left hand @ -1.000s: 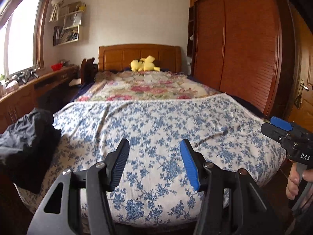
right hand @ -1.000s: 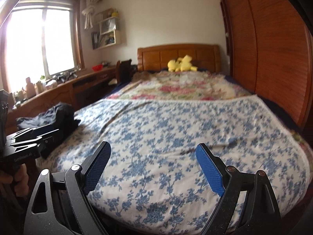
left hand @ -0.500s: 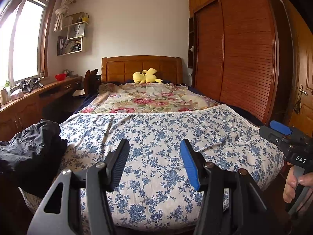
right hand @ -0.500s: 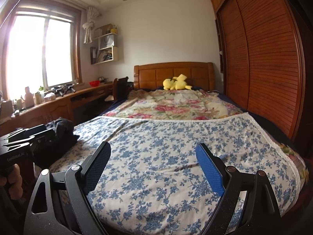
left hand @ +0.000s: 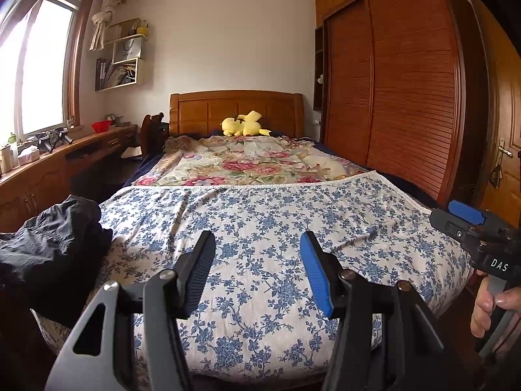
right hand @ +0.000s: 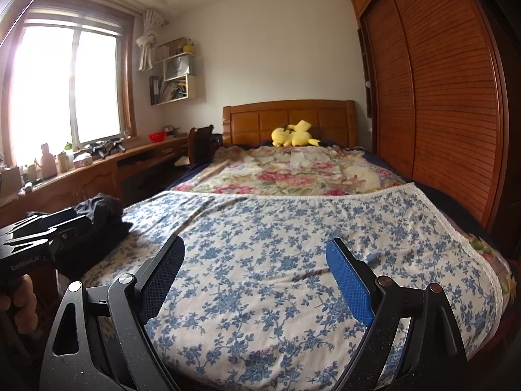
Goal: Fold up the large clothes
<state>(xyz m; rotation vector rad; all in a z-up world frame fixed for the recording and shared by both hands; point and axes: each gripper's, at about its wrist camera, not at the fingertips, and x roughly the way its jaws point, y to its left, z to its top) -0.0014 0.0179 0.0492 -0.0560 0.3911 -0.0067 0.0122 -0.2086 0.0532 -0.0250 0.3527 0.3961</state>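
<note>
A crumpled dark garment (left hand: 49, 247) lies in a heap at the near left corner of the bed; it also shows in the right wrist view (right hand: 101, 224). My left gripper (left hand: 257, 273) is open and empty, held above the foot of the bed, to the right of the garment. My right gripper (right hand: 255, 280) is open and empty, held over the foot of the bed further right; its body shows at the right edge of the left wrist view (left hand: 478, 234). Neither gripper touches the garment.
The bed carries a blue-flowered white sheet (left hand: 276, 221) at the near end and a pink-flowered quilt (left hand: 254, 163) behind it. A yellow plush toy (left hand: 244, 125) lies by the headboard. A wooden desk (left hand: 49, 169) runs along the left, a wardrobe (left hand: 407, 97) along the right.
Both grippers have tilted upward and drawn back a little, so more of the wall and ceiling shows and the bed sits lower in view. Both stay open and empty.
</note>
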